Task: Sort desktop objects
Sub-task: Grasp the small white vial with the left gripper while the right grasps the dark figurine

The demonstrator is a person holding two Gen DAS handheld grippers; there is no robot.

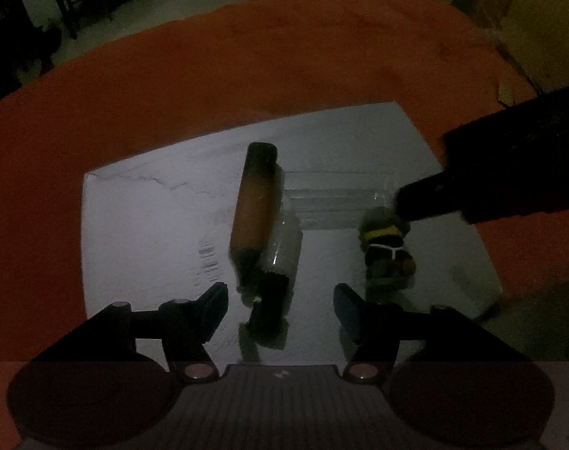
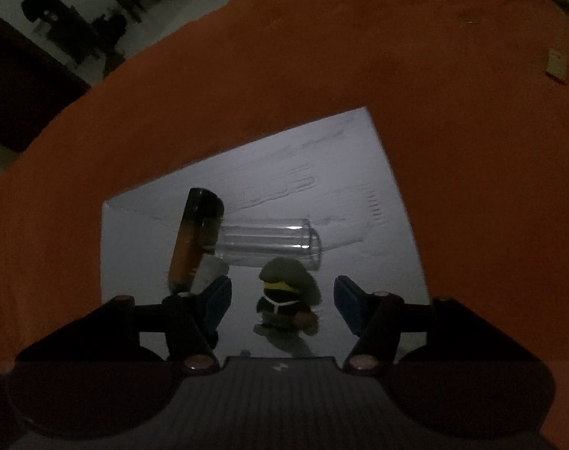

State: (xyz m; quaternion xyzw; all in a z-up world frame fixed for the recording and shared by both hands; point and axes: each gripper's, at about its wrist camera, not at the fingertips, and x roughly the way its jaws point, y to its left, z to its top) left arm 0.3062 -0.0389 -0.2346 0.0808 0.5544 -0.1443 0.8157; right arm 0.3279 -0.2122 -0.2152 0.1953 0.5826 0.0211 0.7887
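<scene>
Across the counter lies an orange cloth, and on it a white sheet carries all the small things. Lighting is dim, so fine detail is hard to read.

Largest of them is an amber bottle with dark ends, lying on its side. In the left wrist view its long axis runs nearly away from the camera, leaning a little rightward at the far end, with one dark end far and the other near. A clear plastic tube lies crosswise to it, its long axis running left to right; in the right wrist view one end touches the bottle's side and its flared open mouth points right. A second clear piece with a dark cap lies along the bottle's right flank, cap toward the near side.

Smallest is a little figure with a dark rounded top, a yellow band and a white line beneath, standing just in front of the tube's mouth.

The left gripper hangs over the near end of the bottle, jaws partly apart and clasping nothing. The right gripper brackets the figure with its jaws partly apart, its pads clear of it on both sides.
</scene>
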